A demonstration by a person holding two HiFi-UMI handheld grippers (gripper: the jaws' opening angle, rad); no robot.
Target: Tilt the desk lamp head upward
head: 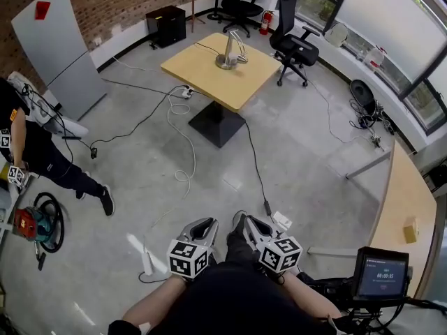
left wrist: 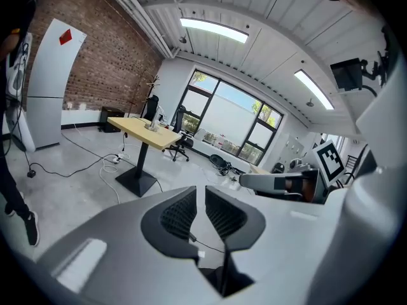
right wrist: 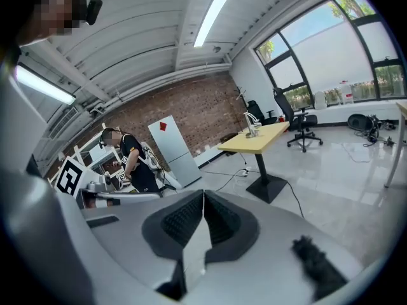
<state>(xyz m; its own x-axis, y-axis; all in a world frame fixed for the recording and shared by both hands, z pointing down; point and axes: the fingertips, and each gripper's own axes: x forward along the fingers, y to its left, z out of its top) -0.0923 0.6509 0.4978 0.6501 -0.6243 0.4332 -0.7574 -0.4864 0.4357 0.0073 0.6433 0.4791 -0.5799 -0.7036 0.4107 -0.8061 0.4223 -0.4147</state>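
A silver desk lamp (head: 230, 51) stands on a small yellow table (head: 202, 68) far across the room. The lamp (left wrist: 152, 124) and table (left wrist: 137, 129) look small in the left gripper view, as do the lamp (right wrist: 253, 124) and table (right wrist: 264, 137) in the right gripper view. Both grippers are held close to the person's body, several steps from the table. My left gripper (head: 204, 227) (left wrist: 200, 194) has its jaws a narrow slit apart with nothing between them. My right gripper (head: 248, 225) (right wrist: 203, 197) is shut and empty.
Cables (head: 183, 142) trail over the concrete floor around the table's black base (head: 216, 124). Two office chairs (head: 297, 44) (head: 237, 5) stand behind the table. A person (head: 42, 152) stands at the left by a white panel (head: 59, 47). A long wooden desk (head: 405, 201) and a small screen (head: 380, 274) are at the right.
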